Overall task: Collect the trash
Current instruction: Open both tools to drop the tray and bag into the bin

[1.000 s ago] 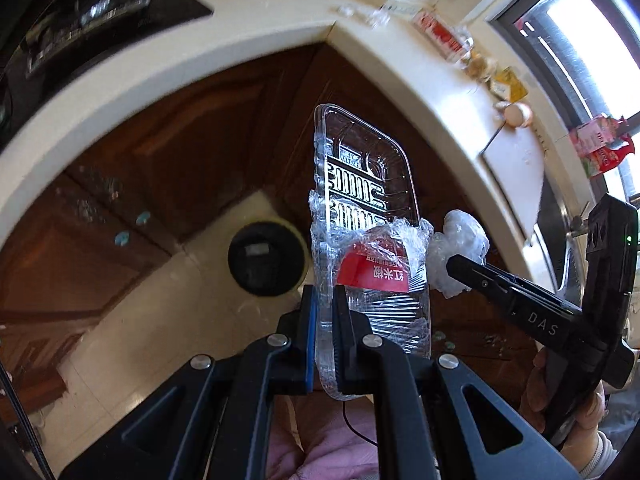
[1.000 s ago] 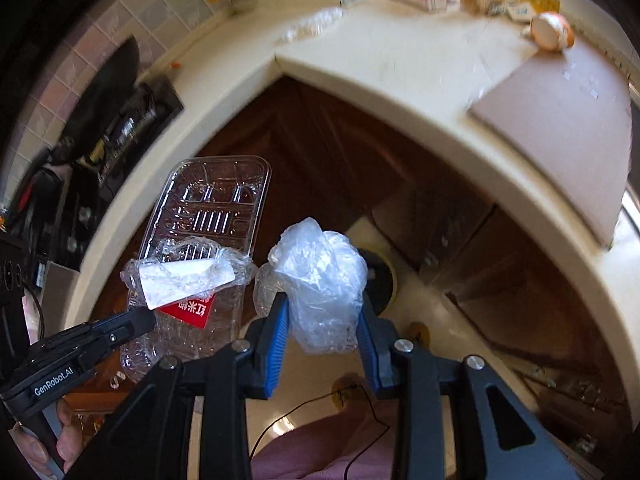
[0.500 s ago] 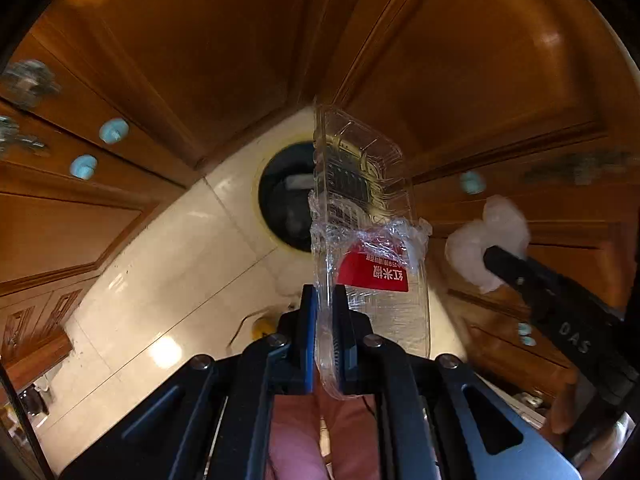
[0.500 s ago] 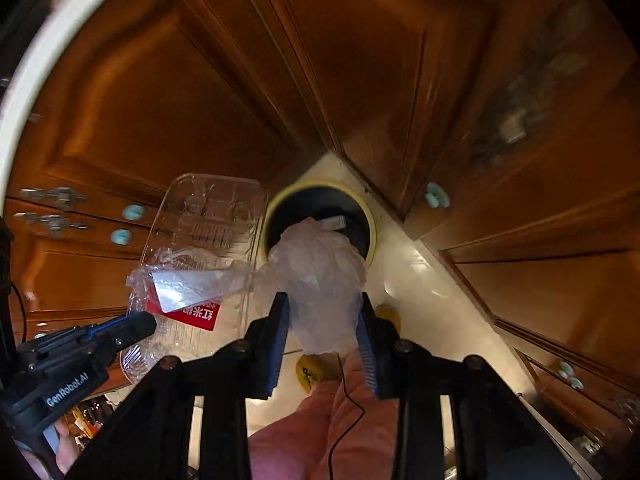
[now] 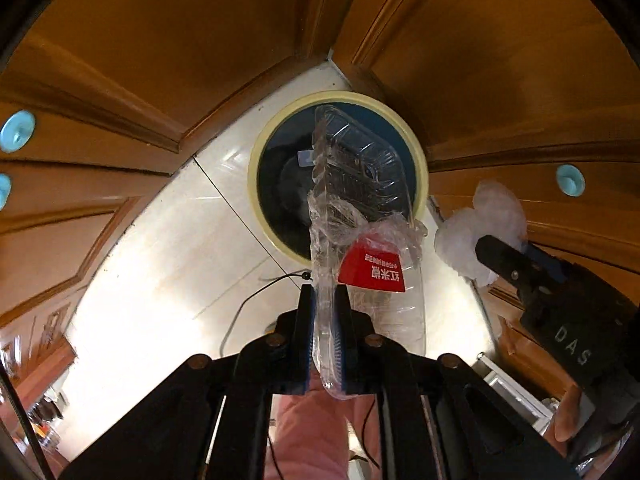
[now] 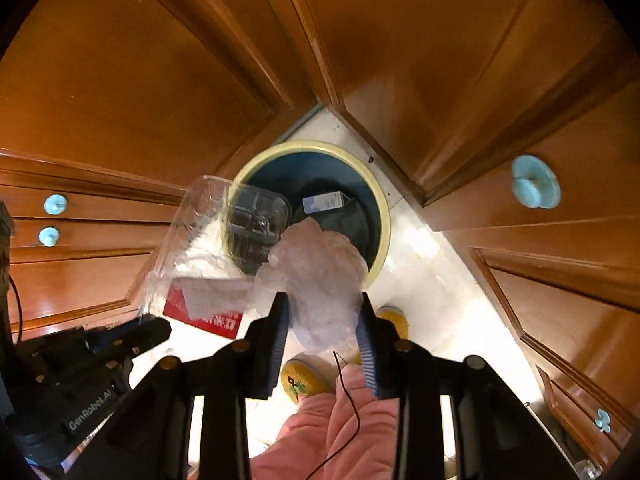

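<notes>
Left wrist view first: the left gripper (image 5: 325,334) is clamped on the edge of a clear plastic tray (image 5: 360,184), the thin ribbed kind fruit or meat comes in, with crinkled cling film bunched round its middle and a red label (image 5: 374,270) with white Chinese characters stuck on it. The tray sticks up away from the pads and its far end hangs right over the mouth of a round trash bin (image 5: 420,160) with a pale yellow rim and dark inside, sitting on the light tiled floor (image 5: 160,280) in a corner of brown wooden cabinets (image 5: 160,40). Off to the right you can see the right gripper (image 5: 486,246) with a white wad of plastic. Right wrist view: the right gripper (image 6: 322,320) is squeezed onto a crumpled ball of clear plastic wrap (image 6: 316,276), cloudy white and puffy, bulging out above the blue pads (image 6: 280,320) and sitting over the near rim of the same bin (image 6: 384,216), which already has a small box (image 6: 324,202) in it. The tray (image 6: 208,216) shows to the left, a bit blurred, with the left gripper (image 6: 156,330) below it, plus pink trouser legs (image 6: 320,440) and yellow slippers (image 6: 300,380) at the bottom
</notes>
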`<action>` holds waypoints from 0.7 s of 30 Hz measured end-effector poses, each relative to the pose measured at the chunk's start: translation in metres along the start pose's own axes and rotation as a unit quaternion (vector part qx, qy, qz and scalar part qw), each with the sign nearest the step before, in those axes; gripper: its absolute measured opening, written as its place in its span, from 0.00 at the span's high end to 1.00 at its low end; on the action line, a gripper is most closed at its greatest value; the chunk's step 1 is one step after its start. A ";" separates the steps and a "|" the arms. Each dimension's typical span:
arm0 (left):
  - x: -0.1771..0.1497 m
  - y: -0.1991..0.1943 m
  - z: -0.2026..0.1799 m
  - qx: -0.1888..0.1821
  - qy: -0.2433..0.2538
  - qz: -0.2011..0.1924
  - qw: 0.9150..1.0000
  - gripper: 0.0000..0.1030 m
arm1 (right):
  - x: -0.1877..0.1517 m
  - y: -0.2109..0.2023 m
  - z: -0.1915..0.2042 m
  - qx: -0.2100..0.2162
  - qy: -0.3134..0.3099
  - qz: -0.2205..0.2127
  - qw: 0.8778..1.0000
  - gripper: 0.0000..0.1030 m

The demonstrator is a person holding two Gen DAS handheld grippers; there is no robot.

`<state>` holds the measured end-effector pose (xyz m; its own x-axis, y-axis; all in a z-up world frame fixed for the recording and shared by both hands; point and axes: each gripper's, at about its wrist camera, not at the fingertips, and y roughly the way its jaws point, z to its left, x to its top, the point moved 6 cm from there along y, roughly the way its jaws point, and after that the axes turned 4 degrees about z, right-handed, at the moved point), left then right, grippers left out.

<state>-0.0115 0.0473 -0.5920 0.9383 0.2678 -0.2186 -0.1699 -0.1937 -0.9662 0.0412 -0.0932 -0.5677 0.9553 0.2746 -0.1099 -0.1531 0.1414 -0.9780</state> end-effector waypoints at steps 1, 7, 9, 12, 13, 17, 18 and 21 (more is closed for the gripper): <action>0.005 0.004 -0.001 -0.001 0.004 0.003 1.000 0.92 | 0.002 0.004 0.000 -0.002 -0.002 0.003 1.000 0.68; 0.019 0.005 0.009 0.024 0.006 -0.006 1.000 0.43 | 0.004 0.014 -0.001 -0.006 -0.006 0.017 1.000 0.68; 0.020 0.004 0.013 0.024 0.008 -0.009 1.000 0.43 | 0.007 0.016 0.001 -0.008 -0.008 0.018 1.000 0.68; 0.019 0.004 0.021 0.012 0.001 -0.009 1.000 0.42 | 0.010 0.017 0.002 -0.007 -0.008 0.022 1.000 0.68; 0.018 0.005 0.024 0.013 -0.003 -0.006 1.000 0.42 | 0.011 0.018 0.003 -0.008 -0.008 0.024 1.000 0.68; 0.013 0.002 0.029 0.008 -0.010 -0.007 1.000 0.42 | 0.016 0.027 0.005 -0.008 -0.005 0.035 0.999 0.68; 0.012 0.000 0.030 0.008 -0.011 -0.010 1.000 0.42 | 0.016 0.029 0.004 -0.008 -0.003 0.038 0.999 0.66; 0.005 -0.003 0.035 0.010 -0.015 -0.015 1.000 0.40 | 0.017 0.033 0.004 -0.003 0.008 0.050 0.999 0.66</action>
<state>-0.0165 0.0827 -0.5948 0.9339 0.3005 -0.1938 -0.1484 -0.1675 -0.9747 0.0515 -0.0798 -0.6010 0.9392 0.2721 -0.2093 -0.2460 0.1083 -0.9632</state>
